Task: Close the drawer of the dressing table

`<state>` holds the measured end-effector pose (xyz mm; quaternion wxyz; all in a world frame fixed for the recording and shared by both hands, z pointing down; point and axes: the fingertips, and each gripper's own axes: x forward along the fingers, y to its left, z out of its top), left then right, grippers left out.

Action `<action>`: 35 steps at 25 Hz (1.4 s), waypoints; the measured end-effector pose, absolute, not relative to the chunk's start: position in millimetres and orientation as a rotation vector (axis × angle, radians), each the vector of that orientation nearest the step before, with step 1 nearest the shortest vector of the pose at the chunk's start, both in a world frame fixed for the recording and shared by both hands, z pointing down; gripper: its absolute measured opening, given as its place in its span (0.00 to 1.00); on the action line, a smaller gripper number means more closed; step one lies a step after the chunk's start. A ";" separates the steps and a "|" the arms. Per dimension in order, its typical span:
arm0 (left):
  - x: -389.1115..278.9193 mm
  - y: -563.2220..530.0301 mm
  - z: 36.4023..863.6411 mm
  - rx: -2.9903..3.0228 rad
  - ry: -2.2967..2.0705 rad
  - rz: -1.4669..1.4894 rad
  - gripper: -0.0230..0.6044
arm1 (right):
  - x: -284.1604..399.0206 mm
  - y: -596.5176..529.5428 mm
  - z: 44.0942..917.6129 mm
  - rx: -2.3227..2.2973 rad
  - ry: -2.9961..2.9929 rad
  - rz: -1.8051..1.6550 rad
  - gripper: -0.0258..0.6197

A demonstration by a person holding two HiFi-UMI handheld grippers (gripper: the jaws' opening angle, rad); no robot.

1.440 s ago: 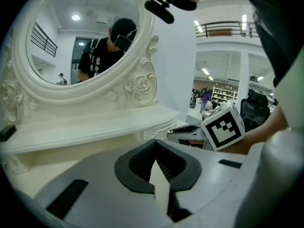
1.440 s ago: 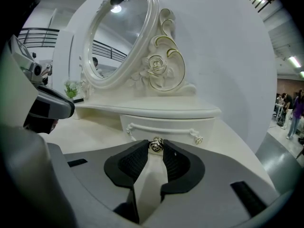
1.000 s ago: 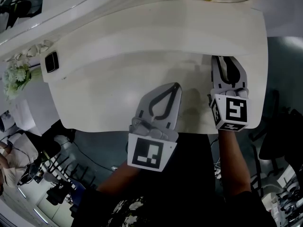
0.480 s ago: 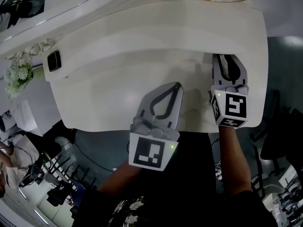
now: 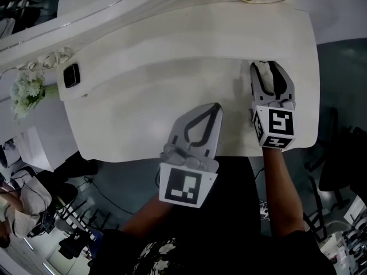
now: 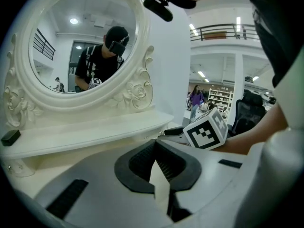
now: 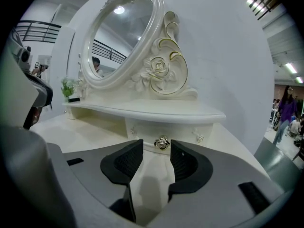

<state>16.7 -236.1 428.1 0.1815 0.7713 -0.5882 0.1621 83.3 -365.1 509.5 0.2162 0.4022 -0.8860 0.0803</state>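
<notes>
The white dressing table (image 5: 143, 113) fills the head view. In the right gripper view the drawer front (image 7: 183, 137) sits under the shelf's edge and looks flush with it. Its small metal knob (image 7: 162, 143) is just ahead of my right gripper (image 7: 155, 152), level with the fingertips. The right jaws are opening and their pads stand clear of the knob on both sides. The head view shows the right gripper (image 5: 265, 66) at the table's right, tips at the shelf's edge. My left gripper (image 5: 216, 105) hovers over the tabletop to its left, shut on nothing.
An oval mirror (image 6: 80, 37) in a carved frame stands on the shelf. A small black box (image 5: 71, 75) and a bunch of white flowers (image 5: 26, 90) are at the shelf's left end. The table's front edge (image 5: 143, 156) is right under my hands. Office chairs (image 5: 344, 153) stand on the right.
The right gripper's jaws have spread apart around the knob. Both hands have stayed where they were; only the head camera has shifted a little.
</notes>
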 end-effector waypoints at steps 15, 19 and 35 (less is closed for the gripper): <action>-4.3 -188.2 380.6 2.270 -1.736 0.414 0.04 | 87.4 -285.4 394.6 1.293 -2.658 0.202 0.04; -14.4 -176.7 362.3 2.291 -1.766 0.369 0.04 | 76.5 -259.2 384.1 1.250 -2.669 0.222 0.04; -70.3 -115.7 302.9 2.358 -1.938 0.318 0.04 | 23.0 -159.0 330.8 1.122 -2.743 0.150 0.04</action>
